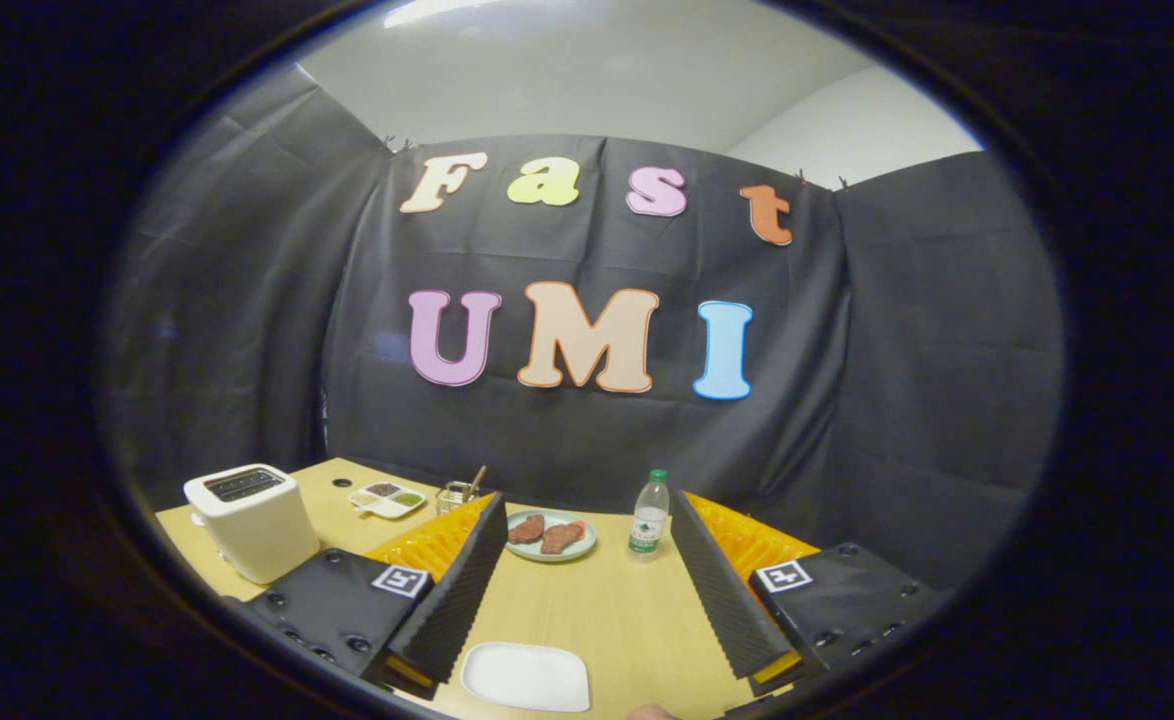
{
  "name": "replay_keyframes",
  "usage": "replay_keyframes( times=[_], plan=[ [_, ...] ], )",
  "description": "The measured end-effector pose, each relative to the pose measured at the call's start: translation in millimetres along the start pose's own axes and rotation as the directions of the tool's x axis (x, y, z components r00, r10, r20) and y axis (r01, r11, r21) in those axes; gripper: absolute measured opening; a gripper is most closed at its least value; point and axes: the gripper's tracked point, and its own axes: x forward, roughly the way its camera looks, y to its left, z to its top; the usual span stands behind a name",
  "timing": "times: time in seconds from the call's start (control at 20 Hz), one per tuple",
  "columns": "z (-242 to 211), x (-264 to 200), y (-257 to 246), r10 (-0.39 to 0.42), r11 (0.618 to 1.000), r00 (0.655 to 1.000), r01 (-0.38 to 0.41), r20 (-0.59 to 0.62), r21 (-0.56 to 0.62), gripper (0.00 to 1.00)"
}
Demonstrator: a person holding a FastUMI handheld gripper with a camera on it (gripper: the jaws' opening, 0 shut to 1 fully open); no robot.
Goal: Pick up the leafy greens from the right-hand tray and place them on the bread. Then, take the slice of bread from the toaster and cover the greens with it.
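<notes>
My gripper [587, 498] is open, its two black ribbed fingers [462, 580] spread wide above the wooden table [612, 610] with nothing between them. A white toaster [250, 520] stands on the table to the left of the left finger; its top slots look dark and I cannot tell what is in them. Close in, between the finger bases, lies a white rectangular plate [527, 676] with nothing on it. Further ahead, between the fingertips, sits a pale green plate [551, 537] holding two reddish-brown pieces of food.
A clear water bottle [649, 516] with a green cap stands just inside the right fingertip. Behind the left finger are a white divided dish [387, 498] of condiments and a small wire basket [459, 491] with a utensil. The table's far edge meets the black cloth wall.
</notes>
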Motion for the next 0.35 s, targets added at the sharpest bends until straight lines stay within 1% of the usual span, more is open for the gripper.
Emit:
replay_keyframes(
  times=[0.2, 0.35],
  plan=[
    [-8.1, -3.7, -5.9, -0.006, 1.0, 1.0, 0.007, -0.031, 0.021, 1.0],
    [-7.2, -4.2, -9.9, -0.015, 1.0, 0.999, 0.015, -0.03, 0.021, 1.0]
  ],
)
